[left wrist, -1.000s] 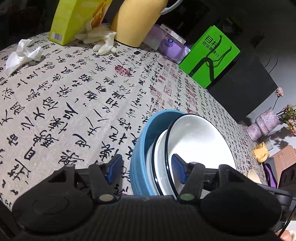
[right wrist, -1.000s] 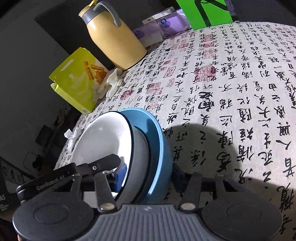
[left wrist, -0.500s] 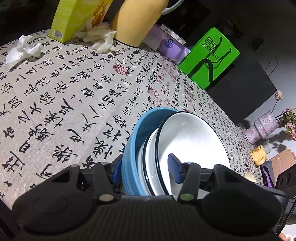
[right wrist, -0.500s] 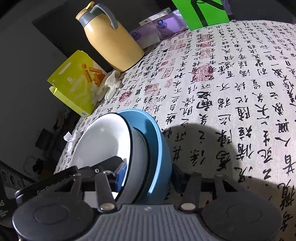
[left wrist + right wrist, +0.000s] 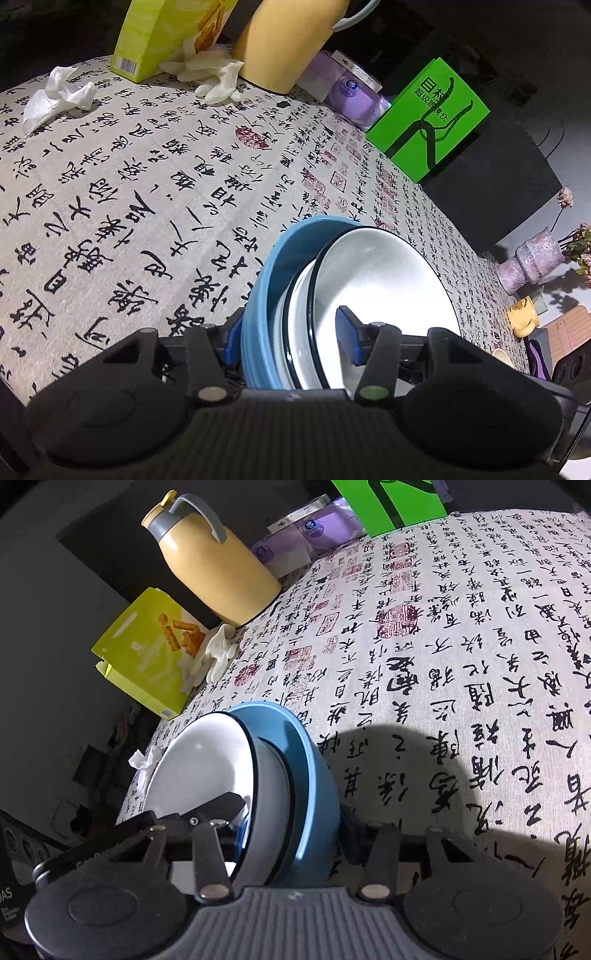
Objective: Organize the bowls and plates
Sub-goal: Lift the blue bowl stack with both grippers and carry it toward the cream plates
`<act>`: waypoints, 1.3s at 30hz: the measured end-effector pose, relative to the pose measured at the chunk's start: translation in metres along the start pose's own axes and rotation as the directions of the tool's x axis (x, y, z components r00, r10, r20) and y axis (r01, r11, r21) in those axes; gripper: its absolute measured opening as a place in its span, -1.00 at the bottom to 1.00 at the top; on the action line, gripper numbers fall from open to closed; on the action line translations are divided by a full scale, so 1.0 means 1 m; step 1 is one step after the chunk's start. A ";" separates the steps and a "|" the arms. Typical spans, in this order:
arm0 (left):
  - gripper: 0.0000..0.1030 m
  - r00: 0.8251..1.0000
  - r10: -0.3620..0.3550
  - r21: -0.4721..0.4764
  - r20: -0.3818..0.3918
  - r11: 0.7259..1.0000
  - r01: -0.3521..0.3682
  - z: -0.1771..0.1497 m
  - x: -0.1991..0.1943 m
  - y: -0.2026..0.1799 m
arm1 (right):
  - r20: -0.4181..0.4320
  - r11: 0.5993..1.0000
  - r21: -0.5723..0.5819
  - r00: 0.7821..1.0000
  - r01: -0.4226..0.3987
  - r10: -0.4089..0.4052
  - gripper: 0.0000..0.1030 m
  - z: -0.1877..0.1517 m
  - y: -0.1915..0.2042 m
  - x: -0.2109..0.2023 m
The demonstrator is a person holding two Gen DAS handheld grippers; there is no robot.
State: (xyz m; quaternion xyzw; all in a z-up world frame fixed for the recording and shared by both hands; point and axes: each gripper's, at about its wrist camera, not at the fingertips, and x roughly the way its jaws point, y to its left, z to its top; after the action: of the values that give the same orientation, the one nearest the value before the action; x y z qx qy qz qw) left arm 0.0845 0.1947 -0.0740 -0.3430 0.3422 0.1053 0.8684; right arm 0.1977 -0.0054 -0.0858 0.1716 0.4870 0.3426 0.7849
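Tablecloth [image 5: 147,184] both views; vase [image 5: 532,258] only left wrist's.

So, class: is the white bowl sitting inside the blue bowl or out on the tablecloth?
Inside. The white bowl is nested in the blue bowl, whose rim wraps around it in both views.

I read "目" and a smaller line ending "眼镜仓" in black on the bright green paper bag [image 5: 430,122]. The beige cloth with black brush calligraphy [image 5: 147,192] beside it carries characters and red seals I can't decipher.
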 end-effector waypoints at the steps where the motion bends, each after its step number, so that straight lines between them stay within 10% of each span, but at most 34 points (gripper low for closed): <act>1: 0.00 1.000 0.002 0.000 -0.001 1.000 -0.002 0.000 0.000 0.000 | 0.000 1.000 0.002 1.000 0.000 0.000 -0.11 0.000 0.000 0.000; 39: 0.01 1.000 -0.001 0.030 0.025 1.000 0.000 -0.009 -0.018 -0.045 | 0.060 0.999 0.035 0.998 -0.026 0.024 -0.13 -0.002 -0.010 -0.045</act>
State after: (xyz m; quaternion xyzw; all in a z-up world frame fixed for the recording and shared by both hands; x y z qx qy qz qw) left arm 0.0852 0.1561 -0.0434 -0.3288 0.3328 0.1041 0.8777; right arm 0.1863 -0.0444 -0.0635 0.2020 0.4674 0.3383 0.7914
